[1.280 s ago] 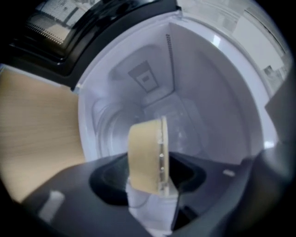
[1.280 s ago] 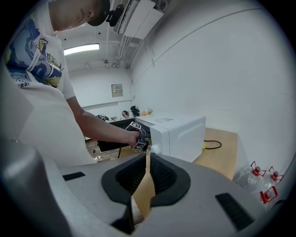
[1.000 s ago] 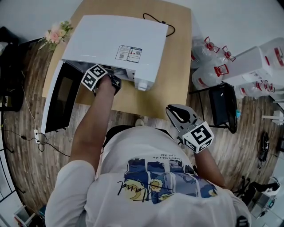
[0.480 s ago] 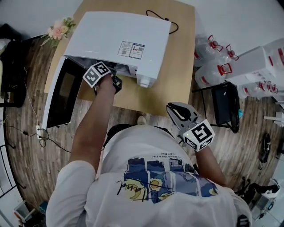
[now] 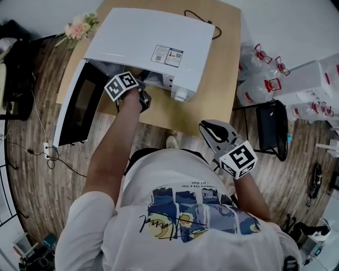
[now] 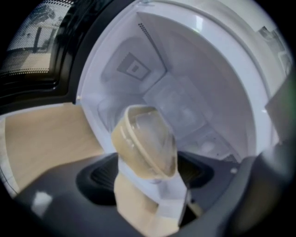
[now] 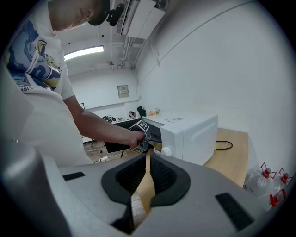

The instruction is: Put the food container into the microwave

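Observation:
A beige food container (image 6: 145, 143) with a clear lid hangs tilted in my left gripper (image 6: 150, 180), which is shut on its lower edge. It sits right at the mouth of the white microwave (image 5: 148, 42), in front of the empty white cavity (image 6: 180, 92). The microwave's dark door (image 5: 79, 106) is swung open to the left. In the head view my left gripper (image 5: 130, 87) reaches under the microwave's top, which hides the container. My right gripper (image 7: 147, 159) is shut with nothing in it, held back near the person's body (image 5: 225, 143).
The microwave stands on a wooden table (image 5: 212, 100) with its black power cord (image 5: 198, 16) at the back. Flowers (image 5: 79, 26) lie at the table's far left corner. Water jugs (image 5: 259, 74) and a dark chair (image 5: 270, 127) stand to the right.
The head view has drifted a little. My left gripper stays at the microwave's opening with the container, edging slightly right. The right gripper has not moved.

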